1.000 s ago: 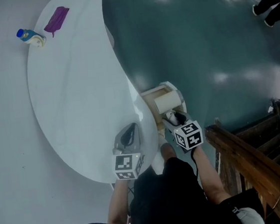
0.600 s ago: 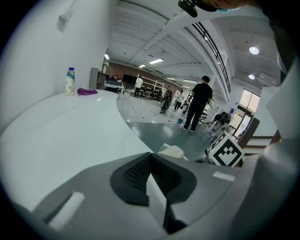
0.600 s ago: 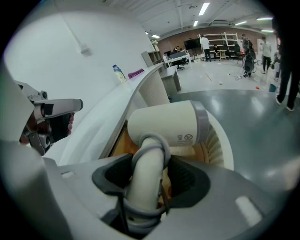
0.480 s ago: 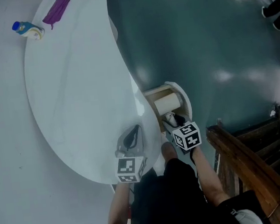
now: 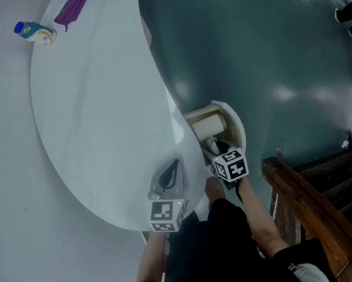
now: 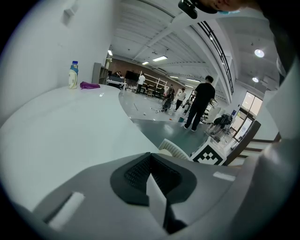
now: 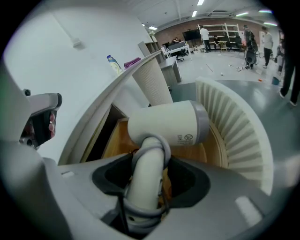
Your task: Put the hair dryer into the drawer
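Observation:
A cream hair dryer (image 5: 209,127) with its cord wound round the handle hangs over the open drawer (image 5: 237,127), barrel across the drawer. My right gripper (image 5: 213,147) is shut on the handle. In the right gripper view the hair dryer (image 7: 168,124) sits above the wooden drawer floor (image 7: 117,140), inside the ribbed curved drawer front (image 7: 239,126), with the right gripper (image 7: 149,176) clamped low on the handle. My left gripper (image 5: 169,173) rests above the white table's near edge, jaws together and empty. The left gripper (image 6: 152,176) points along the tabletop.
The white curved table (image 5: 97,114) carries a bottle (image 5: 34,32) and a purple cloth (image 5: 72,7) at its far end. A wooden railing (image 5: 316,209) stands at the right. People (image 6: 199,103) stand far off on the grey-green floor.
The right gripper and the hair dryer have shifted slightly left, closer to the table's edge over the drawer. The left gripper has stayed in place.

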